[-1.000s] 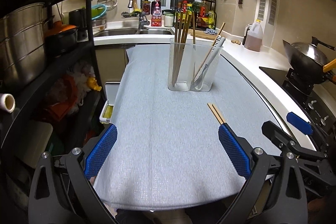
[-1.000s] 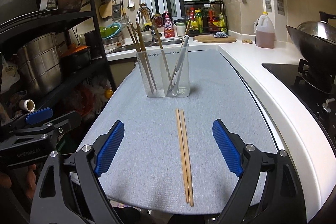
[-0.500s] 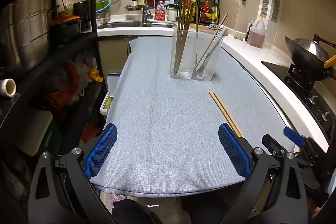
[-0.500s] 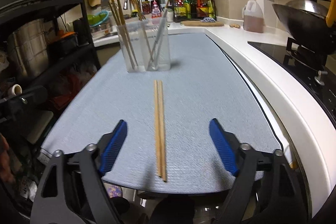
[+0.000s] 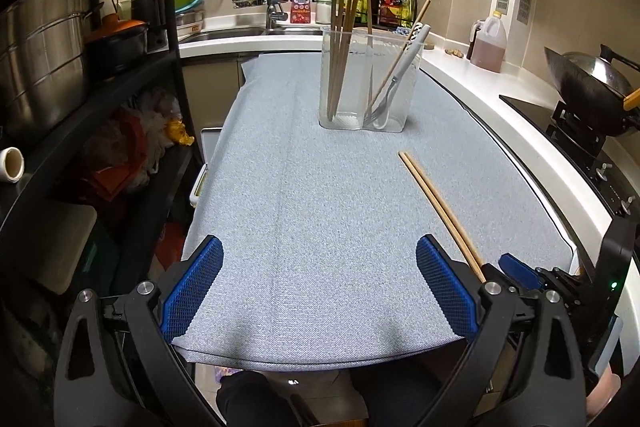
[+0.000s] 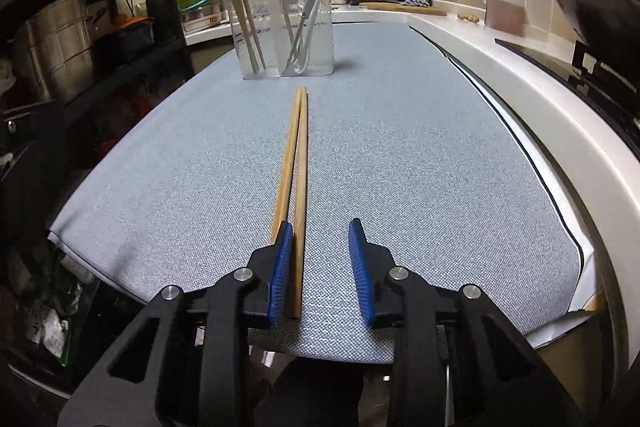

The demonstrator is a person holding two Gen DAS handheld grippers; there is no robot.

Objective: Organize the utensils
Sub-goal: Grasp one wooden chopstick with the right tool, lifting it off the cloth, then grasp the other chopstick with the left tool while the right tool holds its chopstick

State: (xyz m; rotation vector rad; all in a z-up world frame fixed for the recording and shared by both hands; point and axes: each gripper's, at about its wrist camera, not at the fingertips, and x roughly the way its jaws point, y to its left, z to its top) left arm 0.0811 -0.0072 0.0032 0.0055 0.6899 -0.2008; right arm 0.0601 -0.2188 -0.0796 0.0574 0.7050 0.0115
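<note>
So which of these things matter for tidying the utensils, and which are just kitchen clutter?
Part of the job:
- chopsticks on the cloth
- clear holder
- right gripper, closing around the chopsticks

Just lying about:
- wok
- oil jug
- steel pot

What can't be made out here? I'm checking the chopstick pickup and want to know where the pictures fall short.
- Right wrist view: the near end of one of the chopsticks is hidden behind the left pad of the closing right gripper.
- Left wrist view: the chopsticks' near ends vanish behind the open left gripper's right finger.
- Both views: what lies at the bottom of the clear holder is blurred by its plastic.
</note>
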